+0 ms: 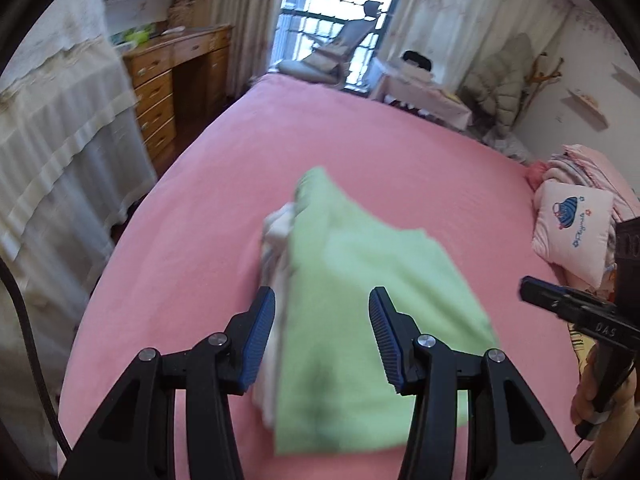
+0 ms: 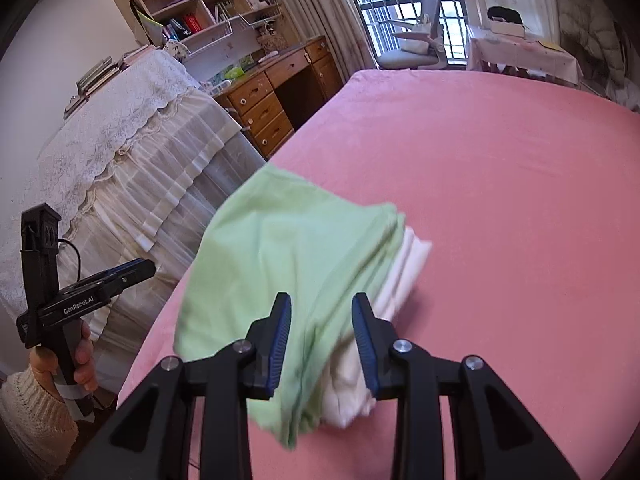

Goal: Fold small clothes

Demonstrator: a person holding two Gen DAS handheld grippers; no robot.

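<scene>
A light green garment (image 1: pixel 360 312) lies folded over a white garment (image 1: pixel 276 248) on the pink bed (image 1: pixel 360 152). My left gripper (image 1: pixel 322 320) is open above the green cloth, holding nothing. In the right wrist view the green garment (image 2: pixel 288 264) lies on top of the white one (image 2: pixel 404 276), whose edge sticks out on the right. My right gripper (image 2: pixel 322 332) is open just above the green cloth and is empty. The right gripper shows at the right edge of the left wrist view (image 1: pixel 576 312); the left gripper shows at the left of the right wrist view (image 2: pixel 100 284).
A pink pillow (image 1: pixel 572 232) and folded bedding (image 1: pixel 588 168) lie at the bed's right side. A lace-covered cabinet (image 2: pixel 132 152) stands close to the bed's left edge. A wooden desk (image 2: pixel 280 92), a chair (image 2: pixel 420 36) and a window lie beyond.
</scene>
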